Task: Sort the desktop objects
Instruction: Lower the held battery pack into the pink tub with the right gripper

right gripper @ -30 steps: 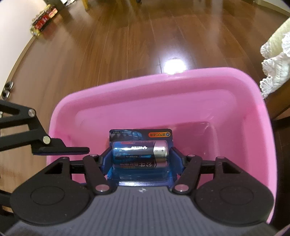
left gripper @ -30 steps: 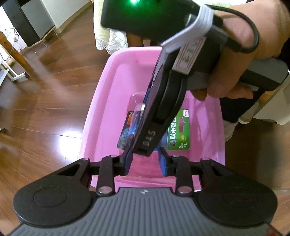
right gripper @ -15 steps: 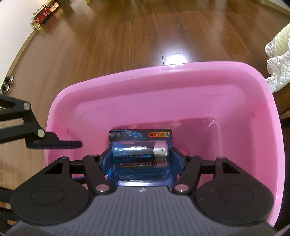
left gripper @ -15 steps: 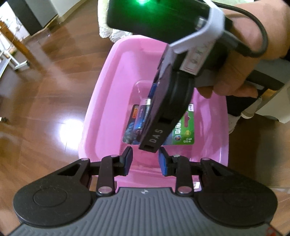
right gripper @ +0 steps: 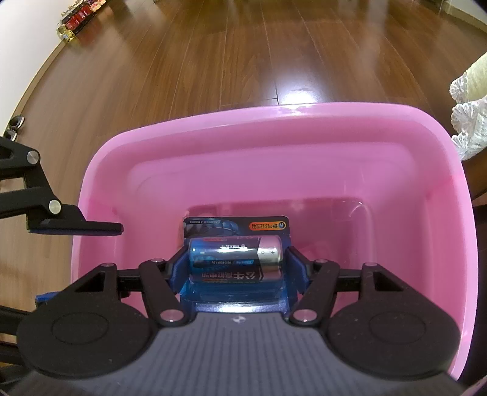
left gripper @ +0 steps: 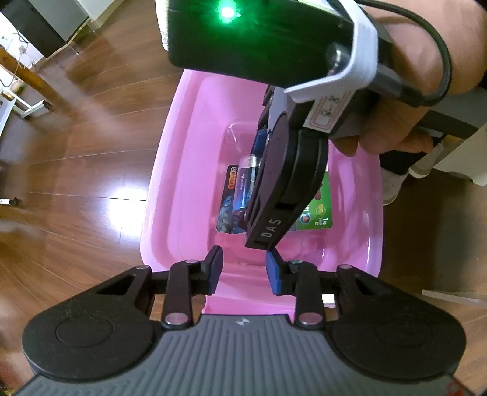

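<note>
Past my right jaws I see glossy wooden floor (right gripper: 213,61), with a row of small bottles (right gripper: 77,16) far off to their upper left. A white lacy cloth (right gripper: 468,121) hangs right of them.

Your blue battery blister pack (right gripper: 236,256) sits flat between the right gripper's (right gripper: 236,268) pads, battery lying crosswise, inside the pink tub (right gripper: 274,143). A green carded pack (left gripper: 319,210), probably another battery, lies on the tub's floor.
</note>
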`<action>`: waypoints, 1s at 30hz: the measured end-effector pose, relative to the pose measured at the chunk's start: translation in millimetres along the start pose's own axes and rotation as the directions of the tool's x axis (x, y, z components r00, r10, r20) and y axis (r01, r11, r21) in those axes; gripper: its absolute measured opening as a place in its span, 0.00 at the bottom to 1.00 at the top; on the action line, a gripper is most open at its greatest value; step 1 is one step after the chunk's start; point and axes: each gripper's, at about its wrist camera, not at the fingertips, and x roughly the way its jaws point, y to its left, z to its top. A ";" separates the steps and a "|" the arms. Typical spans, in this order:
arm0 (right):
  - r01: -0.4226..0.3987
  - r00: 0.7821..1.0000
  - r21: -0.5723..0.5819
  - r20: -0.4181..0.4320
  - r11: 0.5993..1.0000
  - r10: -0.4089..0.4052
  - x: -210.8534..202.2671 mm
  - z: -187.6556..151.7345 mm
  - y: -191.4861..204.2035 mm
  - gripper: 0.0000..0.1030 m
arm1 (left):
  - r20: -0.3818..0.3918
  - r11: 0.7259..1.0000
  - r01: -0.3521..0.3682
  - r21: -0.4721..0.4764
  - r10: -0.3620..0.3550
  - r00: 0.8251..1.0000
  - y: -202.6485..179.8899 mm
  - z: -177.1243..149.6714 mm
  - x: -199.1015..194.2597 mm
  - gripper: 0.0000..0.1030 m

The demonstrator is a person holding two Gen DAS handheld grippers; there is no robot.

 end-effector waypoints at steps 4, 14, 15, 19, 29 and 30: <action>-0.005 1.000 -0.003 -0.006 1.000 0.005 0.9 -0.2 0.9 0.60 | -0.013 1.000 -0.008 0.014 0.009 1.000 -4.7 1.3 1.3 0.38; -0.003 1.000 -0.017 -0.019 1.000 0.003 3.9 4.4 -0.9 0.61 | -0.044 0.999 -0.026 0.048 0.028 0.999 -11.4 8.9 -2.8 0.38; -0.001 1.000 -0.022 -0.019 1.000 0.001 4.1 4.6 0.0 0.61 | -0.048 0.998 -0.031 0.055 0.034 0.998 -12.1 9.9 -3.6 0.38; 0.004 1.000 -0.038 -0.017 0.999 -0.005 3.8 5.8 2.5 0.61 | -0.057 0.996 -0.053 0.075 0.058 0.997 -13.1 12.4 -7.3 0.38; 0.007 1.000 -0.052 -0.016 0.999 -0.008 2.7 6.4 4.4 0.61 | -0.114 0.990 -0.102 0.099 0.113 0.987 -11.7 2.0 -15.7 0.38; 0.005 1.000 -0.055 -0.018 0.998 -0.006 2.1 6.8 3.0 0.61 | -0.126 0.990 -0.106 0.097 0.118 0.985 -10.4 -0.4 -15.0 0.38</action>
